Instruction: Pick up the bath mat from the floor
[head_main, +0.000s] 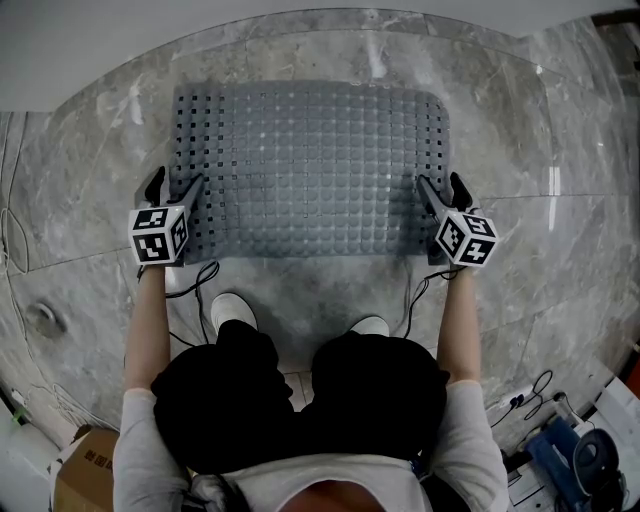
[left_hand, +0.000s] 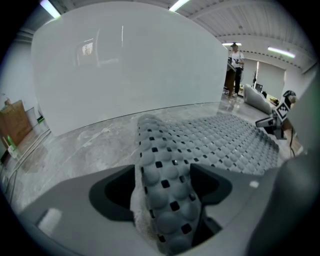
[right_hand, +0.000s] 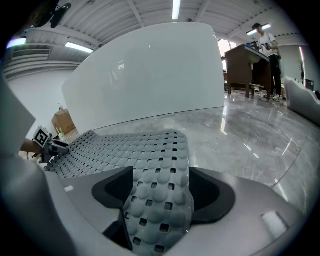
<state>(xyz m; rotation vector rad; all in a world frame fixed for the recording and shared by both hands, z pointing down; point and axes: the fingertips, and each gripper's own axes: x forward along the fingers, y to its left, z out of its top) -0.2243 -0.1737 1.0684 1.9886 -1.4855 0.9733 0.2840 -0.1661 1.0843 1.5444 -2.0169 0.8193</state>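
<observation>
a: bath mat (head_main: 310, 170) lies flat on the floor (head_main: 300, 45); where to grip?
b: likely soft, floppy, light. left gripper (head_main: 172, 188), right gripper (head_main: 443, 190) straddle its left and right edges, jaws apart.

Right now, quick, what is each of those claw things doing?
Left gripper: open, the bath mat's left edge between its jaws, not clamped.
Right gripper: open, the bath mat's right edge between its jaws, not clamped.
</observation>
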